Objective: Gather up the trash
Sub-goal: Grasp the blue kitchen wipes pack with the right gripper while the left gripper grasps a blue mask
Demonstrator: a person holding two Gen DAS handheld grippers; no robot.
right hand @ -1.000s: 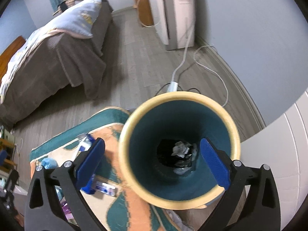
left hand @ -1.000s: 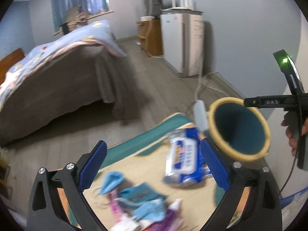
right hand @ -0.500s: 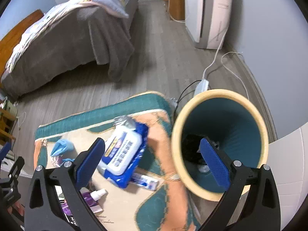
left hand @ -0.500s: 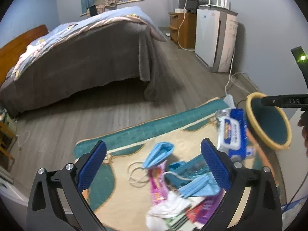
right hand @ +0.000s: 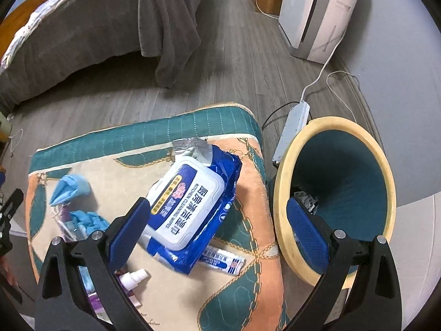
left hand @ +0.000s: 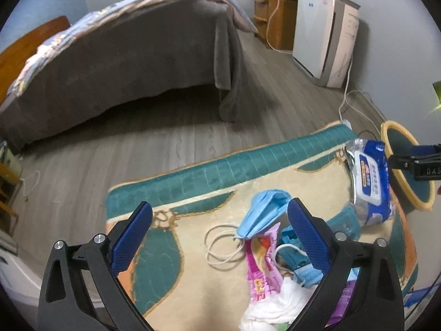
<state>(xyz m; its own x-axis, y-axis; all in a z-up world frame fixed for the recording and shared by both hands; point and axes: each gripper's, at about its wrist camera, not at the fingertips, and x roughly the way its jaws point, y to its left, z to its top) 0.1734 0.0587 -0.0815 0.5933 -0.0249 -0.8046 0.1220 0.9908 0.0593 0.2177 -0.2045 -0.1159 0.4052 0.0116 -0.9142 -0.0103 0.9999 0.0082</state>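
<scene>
While both grippers hang spread and empty over the litter, the scene runs as follows, biggest thing first.

Bed (left hand: 124, 55): draped in a grey cover, standing well back across the wooden floor.
White appliance (right hand: 317, 13): against the far wall, its cord trailing down to a power strip (right hand: 292, 127) on the floor.
Rug (left hand: 193, 176): teal-bordered with a cream middle; all the loose trash lies on it.
Bin (right hand: 333, 198): teal inside with a yellow rim, just beside the rug's right edge; crumpled scraps lie at its bottom.
Left gripper (left hand: 220, 237): jaws wide apart, holding nothing, above the rug near the face mask.
Right gripper (right hand: 217, 229): jaws wide apart, holding nothing; one finger is over the wipes pack, the other over the bin's mouth.
Wipes pack (right hand: 193, 207): blue with a white lid, near the rug's right edge, close to the bin.
Face mask (left hand: 261, 212): blue, crumpled, mid-rug, its ear loops (left hand: 223, 245) spread beside it.
Pink wrapper (left hand: 261, 270): touching the mask's lower edge.
Small tube (right hand: 223, 259): poking out from under the wipes pack.
Spray bottle (right hand: 133, 275): white, lying near the right gripper's left finger.
</scene>
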